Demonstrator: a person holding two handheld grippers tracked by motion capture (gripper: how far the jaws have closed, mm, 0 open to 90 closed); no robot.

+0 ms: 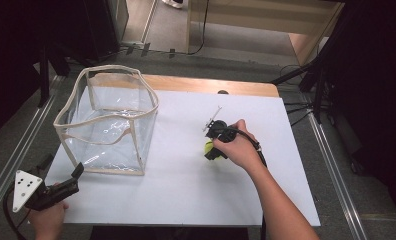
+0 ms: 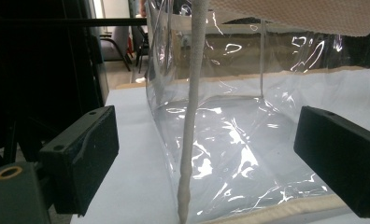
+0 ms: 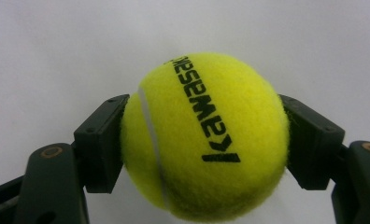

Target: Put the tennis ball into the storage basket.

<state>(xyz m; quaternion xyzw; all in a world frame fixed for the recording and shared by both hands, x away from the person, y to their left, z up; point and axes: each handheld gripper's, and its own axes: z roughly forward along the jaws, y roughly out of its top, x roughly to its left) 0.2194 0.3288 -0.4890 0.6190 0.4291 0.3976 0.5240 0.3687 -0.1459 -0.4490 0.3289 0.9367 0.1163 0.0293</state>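
your right gripper (image 3: 204, 140) has its jaws clamped on the tennis ball (image 3: 206, 135), pads at 3 and 9 o'clock across its widest part, over the white table (image 1: 186, 180). it's light, fuzzy and springy, so that grip should hold. your left gripper (image 2: 206, 154) stands released, facing the clear bag (image 1: 111, 120), which sits at 9 o'clock from the ball.

A white tabletop (image 1: 186, 190) lies over a wooden board (image 1: 211, 84), with grey floor (image 1: 341, 165) around it.
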